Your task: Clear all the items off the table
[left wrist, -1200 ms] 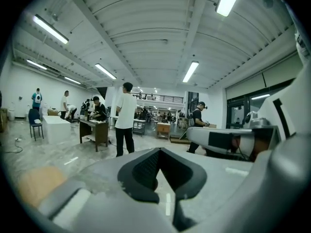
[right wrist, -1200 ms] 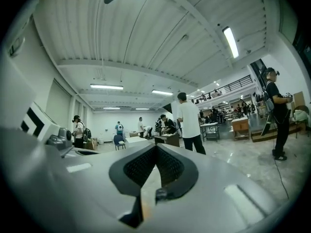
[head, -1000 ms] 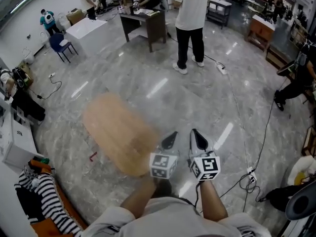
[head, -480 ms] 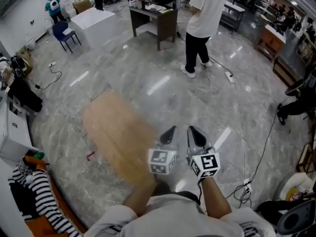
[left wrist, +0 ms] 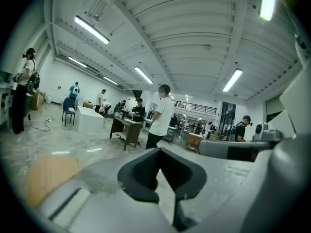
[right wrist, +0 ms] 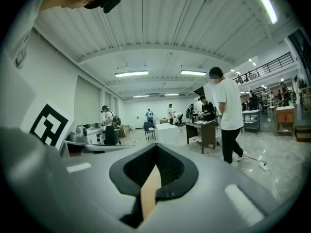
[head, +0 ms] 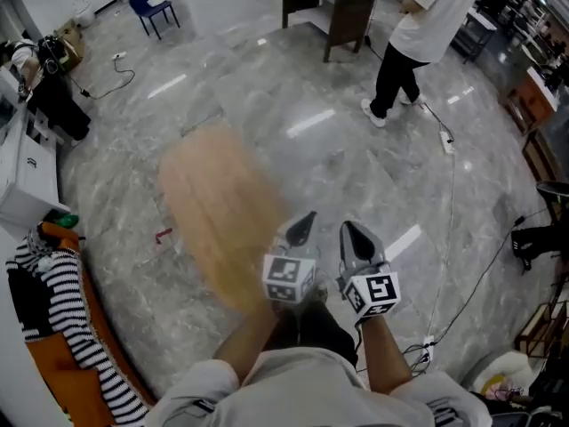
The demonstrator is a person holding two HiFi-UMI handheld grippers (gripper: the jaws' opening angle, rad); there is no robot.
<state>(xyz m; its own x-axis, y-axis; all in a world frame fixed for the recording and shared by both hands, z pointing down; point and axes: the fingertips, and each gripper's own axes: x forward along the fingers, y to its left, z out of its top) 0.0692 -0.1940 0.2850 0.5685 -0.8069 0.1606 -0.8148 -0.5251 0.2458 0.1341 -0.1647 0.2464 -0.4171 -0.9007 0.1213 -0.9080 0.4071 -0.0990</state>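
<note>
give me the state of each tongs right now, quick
Left tongs: closed, holding nothing.
Right tongs: closed, holding nothing.

Carrier: rounded light-wood table [head: 218, 221], left of centre in head view, blurred | Under it: glossy grey stone floor [head: 293, 132] | On floor: small red item [head: 165, 235] just left of table; white power strip [head: 447, 140] upper right; blue chair [head: 153, 3] and dark desk [head: 333, 3] at top edge
</note>
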